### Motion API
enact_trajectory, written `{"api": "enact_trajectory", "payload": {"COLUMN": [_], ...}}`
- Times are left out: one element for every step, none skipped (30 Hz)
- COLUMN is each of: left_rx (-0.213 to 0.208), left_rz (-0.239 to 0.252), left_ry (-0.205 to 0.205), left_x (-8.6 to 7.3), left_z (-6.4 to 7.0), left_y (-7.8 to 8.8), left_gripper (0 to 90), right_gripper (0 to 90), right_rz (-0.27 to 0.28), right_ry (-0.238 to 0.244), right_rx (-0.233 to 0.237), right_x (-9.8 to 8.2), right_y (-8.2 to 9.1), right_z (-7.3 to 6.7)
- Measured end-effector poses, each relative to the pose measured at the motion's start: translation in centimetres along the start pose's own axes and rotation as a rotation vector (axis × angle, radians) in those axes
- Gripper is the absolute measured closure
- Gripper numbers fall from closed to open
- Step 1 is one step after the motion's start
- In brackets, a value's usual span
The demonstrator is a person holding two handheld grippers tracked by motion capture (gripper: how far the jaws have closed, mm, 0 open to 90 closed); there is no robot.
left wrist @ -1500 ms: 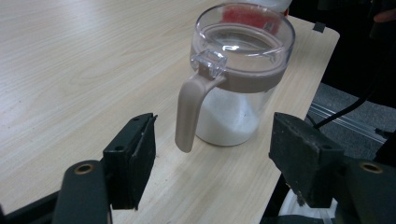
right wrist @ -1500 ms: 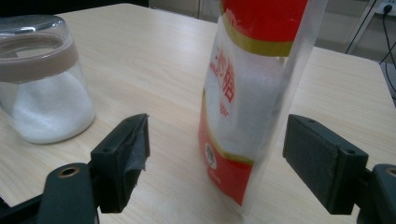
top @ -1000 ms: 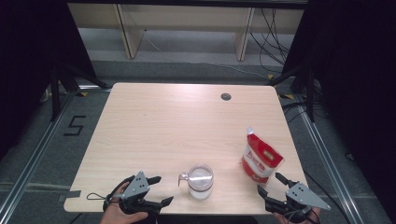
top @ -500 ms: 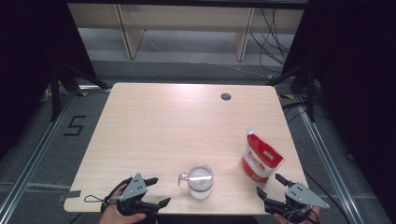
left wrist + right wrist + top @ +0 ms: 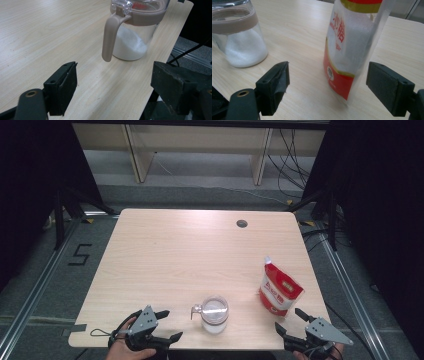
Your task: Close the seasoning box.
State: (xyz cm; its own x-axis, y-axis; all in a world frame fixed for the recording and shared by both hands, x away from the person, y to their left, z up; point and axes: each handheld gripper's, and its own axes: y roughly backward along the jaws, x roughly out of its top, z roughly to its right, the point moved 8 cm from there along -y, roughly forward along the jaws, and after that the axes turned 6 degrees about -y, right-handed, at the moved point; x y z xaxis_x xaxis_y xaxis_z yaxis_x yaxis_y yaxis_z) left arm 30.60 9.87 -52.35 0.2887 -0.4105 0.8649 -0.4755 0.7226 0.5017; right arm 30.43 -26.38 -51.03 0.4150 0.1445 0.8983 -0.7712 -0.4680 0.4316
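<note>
Left gripper (image 5: 166,325) eased back slightly, both released, jar (image 5: 214,313) between, right gripper (image 5: 291,320) facing pouch (image 5: 279,289)

One camera up high, two down low.
The high one looks down on the table (image 5: 165,250); both low ones sit close and share the jar (image 5: 136,30).

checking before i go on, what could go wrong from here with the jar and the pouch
The jar stands close to the table's near edge, so a nudge from the open left gripper could push it off. The pouch stands upright on a narrow base; if the open right gripper bumps it before closing, it may topple.
</note>
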Motion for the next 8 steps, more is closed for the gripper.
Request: {"api": "enact_trajectory", "payload": {"left_rx": [0.0, 0.0, 0.0, -0.001, -0.001, 0.0, 0.0, 0.001], "left_rz": [0.0, -0.001, -0.001, -0.002, -0.001, 0.0, 0.0, -0.001], "left_ry": [0.0, -0.003, -0.003, -0.005, -0.004, -0.004, -0.004, -0.003], "left_x": [0.0, -0.01, -0.01, -0.01, -0.01, 0.0, 0.0, 0.0], "left_z": [0.0, -0.01, -0.01, -0.01, 0.0, -0.02, -0.02, -0.03], "left_y": [0.0, 0.01, 0.01, 0.01, 0.01, 0.01, 0.01, 0.01], "left_gripper": [20.8, 20.8, 20.8, 20.8, 20.8, 20.8, 20.8, 20.8], "right_gripper": [19.7, 19.8, 19.8, 19.7, 19.8, 19.8, 19.8, 19.8], "right_rz": [0.0, 0.005, 0.005, 0.001, -0.002, -0.002, -0.002, 0.0], "right_ry": [0.0, 0.017, 0.017, 0.002, -0.005, -0.005, -0.005, 0.009], "right_rx": [0.0, -0.002, -0.002, 0.001, 0.002, 0.002, 0.002, 0.002], "right_x": [0.0, 0.07, 0.07, 0.01, 0.0, 0.01, 0.01, 0.04], "right_y": [0.0, -0.01, -0.01, -0.01, 0.02, 0.02, 0.02, -0.01], "right_z": [0.0, 0.1, 0.1, 0.0, -0.04, -0.06, -0.06, 0.04]}}
